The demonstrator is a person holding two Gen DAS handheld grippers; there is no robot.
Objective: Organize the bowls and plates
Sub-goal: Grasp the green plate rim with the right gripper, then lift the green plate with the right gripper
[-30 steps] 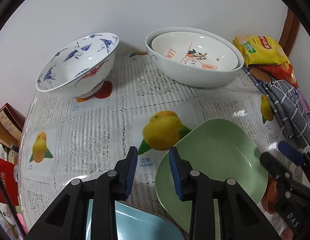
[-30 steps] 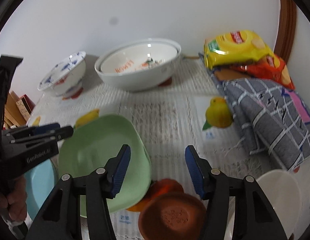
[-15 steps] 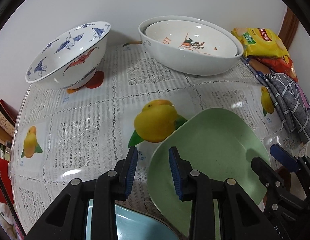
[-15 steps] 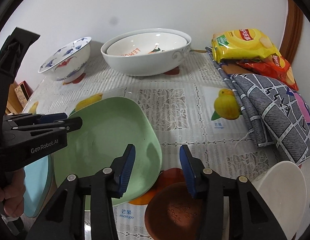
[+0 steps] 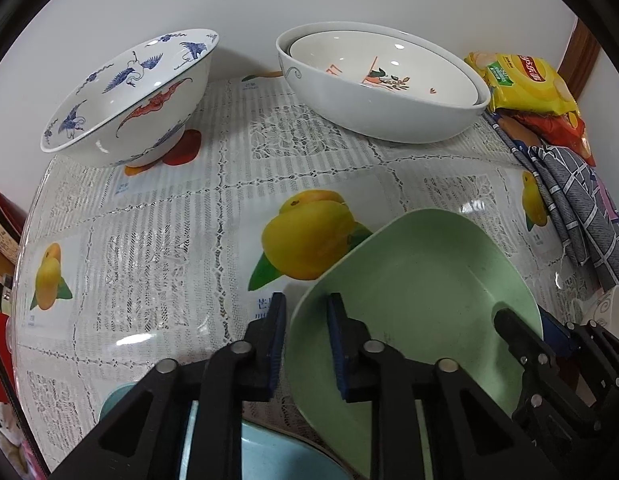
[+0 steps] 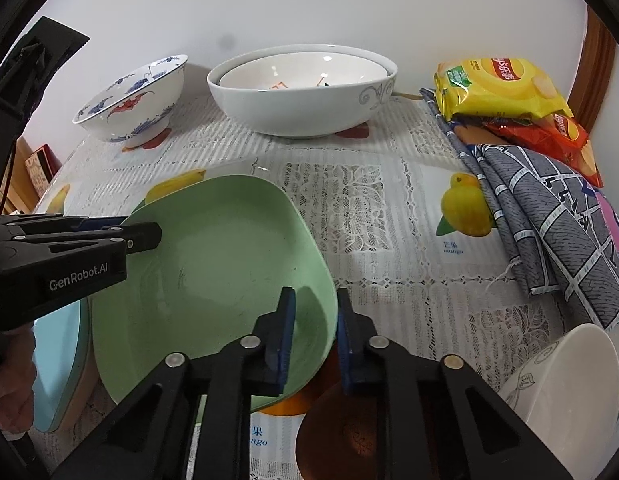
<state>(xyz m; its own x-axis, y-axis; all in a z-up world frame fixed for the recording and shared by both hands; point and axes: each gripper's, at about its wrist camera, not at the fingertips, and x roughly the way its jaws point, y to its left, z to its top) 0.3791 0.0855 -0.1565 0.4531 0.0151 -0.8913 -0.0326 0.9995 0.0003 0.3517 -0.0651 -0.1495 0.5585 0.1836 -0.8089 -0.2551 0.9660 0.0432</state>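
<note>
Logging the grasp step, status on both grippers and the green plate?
Both grippers, left and right, just closed, shut on green plate rims. Plate tilted. Brown dish underneath.

The blue plate [image 5: 269, 456] is cut off by the frame's bottom edge and partly hidden behind the left gripper [image 5: 303, 336]. The brown dish [image 6: 341, 432] lies half hidden under the right gripper [image 6: 313, 334].

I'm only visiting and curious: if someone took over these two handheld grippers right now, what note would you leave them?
Left gripper: jaws just closed onto the left rim of the green plate.
Right gripper: jaws just closed onto its right rim.
Green plate: gripped from both sides, beside the blue plate.
Done: two white bowls nested by the wall.
Left: place the green plate; crane-pattern bowl, brown dish and white bowl remain loose.
</note>
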